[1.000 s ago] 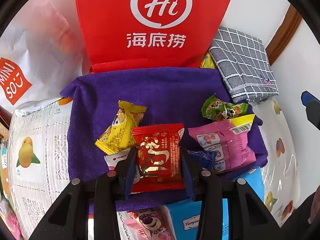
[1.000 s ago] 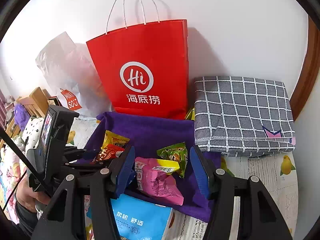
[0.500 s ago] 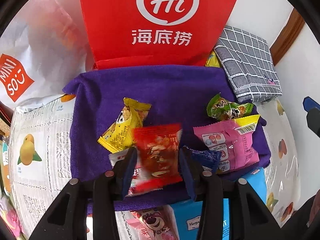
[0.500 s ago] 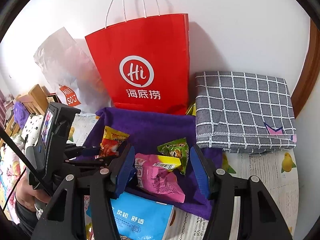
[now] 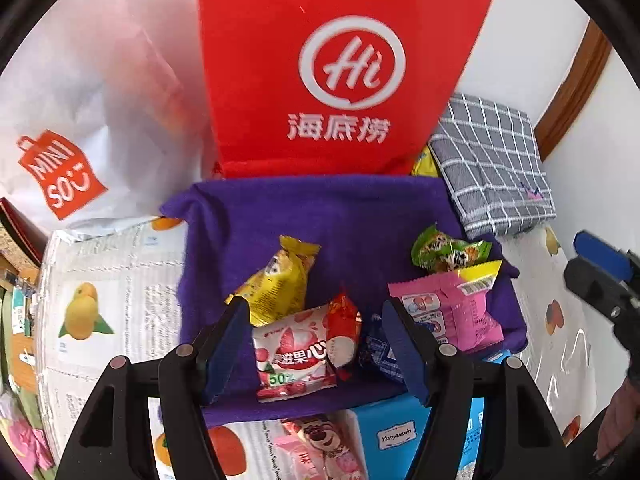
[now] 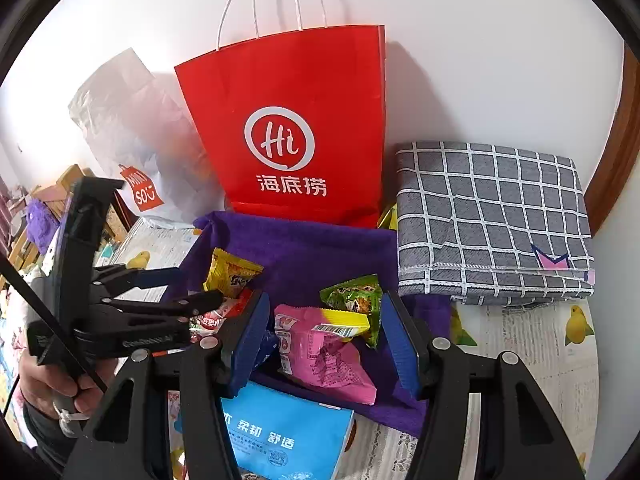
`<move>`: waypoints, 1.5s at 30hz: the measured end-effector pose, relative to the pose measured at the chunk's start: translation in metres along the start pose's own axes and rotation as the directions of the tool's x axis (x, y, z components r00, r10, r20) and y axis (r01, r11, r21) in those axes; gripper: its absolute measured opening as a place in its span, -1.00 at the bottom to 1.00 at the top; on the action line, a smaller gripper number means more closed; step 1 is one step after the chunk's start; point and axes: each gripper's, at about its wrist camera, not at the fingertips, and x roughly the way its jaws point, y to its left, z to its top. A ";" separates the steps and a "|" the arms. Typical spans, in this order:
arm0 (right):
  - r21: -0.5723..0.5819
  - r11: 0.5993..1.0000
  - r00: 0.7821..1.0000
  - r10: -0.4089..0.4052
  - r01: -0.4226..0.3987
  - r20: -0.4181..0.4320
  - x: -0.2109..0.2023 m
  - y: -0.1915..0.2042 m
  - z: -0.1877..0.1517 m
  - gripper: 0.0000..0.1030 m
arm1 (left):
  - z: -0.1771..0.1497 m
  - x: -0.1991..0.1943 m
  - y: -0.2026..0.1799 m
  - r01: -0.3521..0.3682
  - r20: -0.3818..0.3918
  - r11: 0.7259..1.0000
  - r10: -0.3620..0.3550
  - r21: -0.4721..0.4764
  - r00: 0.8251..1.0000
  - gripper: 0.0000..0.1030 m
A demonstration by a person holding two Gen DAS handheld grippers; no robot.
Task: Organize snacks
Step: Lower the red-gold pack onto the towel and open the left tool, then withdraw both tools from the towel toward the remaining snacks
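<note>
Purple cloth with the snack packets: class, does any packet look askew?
Yes. The red packet lies crumpled and tipped on edge across the strawberry packet, between the opening left gripper fingers, not flat.

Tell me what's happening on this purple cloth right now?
A person is sorting snack packets on the purple cloth with two handheld grippers. The left gripper is opening around a red packet, which sits loose atop a white strawberry packet. The right gripper hangs open over the pink packet, not gripping it.
</note>
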 end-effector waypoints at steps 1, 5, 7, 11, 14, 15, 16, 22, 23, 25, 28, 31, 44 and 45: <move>0.004 1.000 1.000 0.001 -0.001 0.001 0.000 0.002 0.000 0.12 | 0.001 -0.006 0.003 0.001 0.012 1.000 -0.001 -0.002 1.000 0.30; 0.025 1.000 1.000 0.005 -0.005 0.003 -0.003 0.011 -0.002 0.12 | 0.001 -0.025 0.006 0.027 0.049 1.000 -0.027 0.000 0.998 0.30; 0.028 1.000 1.000 0.006 -0.007 0.025 -0.009 0.018 -0.007 0.12 | 0.001 -0.032 0.006 0.040 0.064 0.999 -0.040 -0.002 0.997 0.30; 0.014 1.000 1.000 -0.010 0.010 0.028 -0.024 0.033 -0.014 0.12 | 0.001 -0.045 0.006 0.050 0.083 0.999 -0.049 -0.008 0.995 0.30; -0.003 0.999 0.998 -0.045 0.045 0.053 -0.045 0.043 -0.023 0.12 | 0.000 -0.061 0.005 0.047 0.111 0.999 -0.046 -0.002 0.993 0.30; 0.000 0.999 0.997 -0.048 0.049 0.061 -0.050 0.044 -0.026 0.12 | -0.001 -0.065 0.004 0.043 0.117 0.999 -0.043 -0.001 0.992 0.30; 0.004 0.999 0.996 -0.048 0.048 0.069 -0.058 0.046 -0.030 0.12 | -0.003 -0.071 0.004 0.038 0.125 0.999 -0.038 0.002 0.991 0.30; 0.043 0.998 0.997 -0.047 0.044 0.062 -0.087 0.051 -0.063 0.12 | -0.027 -0.094 0.009 0.038 0.126 0.999 -0.037 0.001 0.991 0.30; 0.046 0.998 0.998 -0.040 0.037 0.053 -0.088 0.053 -0.070 0.12 | -0.034 -0.097 0.012 0.030 0.122 1.000 -0.029 -0.003 0.992 0.30; 0.055 0.998 0.999 -0.026 0.024 0.037 -0.089 0.056 -0.085 0.12 | -0.048 -0.101 0.021 0.024 0.113 1.000 -0.022 -0.019 0.993 0.30; 0.072 0.997 1.000 -0.004 0.004 -0.006 -0.083 0.061 -0.109 0.26 | -0.068 -0.103 0.034 0.014 0.089 0.999 -0.011 -0.043 0.996 0.30; 0.092 0.995 0.998 0.028 -0.022 -0.064 -0.071 0.066 -0.133 0.31 | -0.089 -0.103 0.046 0.013 0.068 0.997 -0.008 -0.073 0.998 0.30; 0.165 0.981 0.972 0.129 -0.097 -0.196 -0.005 0.085 -0.184 0.68 | -0.157 -0.110 0.065 0.007 0.021 0.995 -0.005 -0.100 1.000 0.30; 0.162 0.983 0.972 0.118 -0.085 -0.205 0.000 0.087 -0.185 0.69 | -0.161 -0.109 0.065 0.007 0.014 0.995 -0.006 -0.100 1.000 0.30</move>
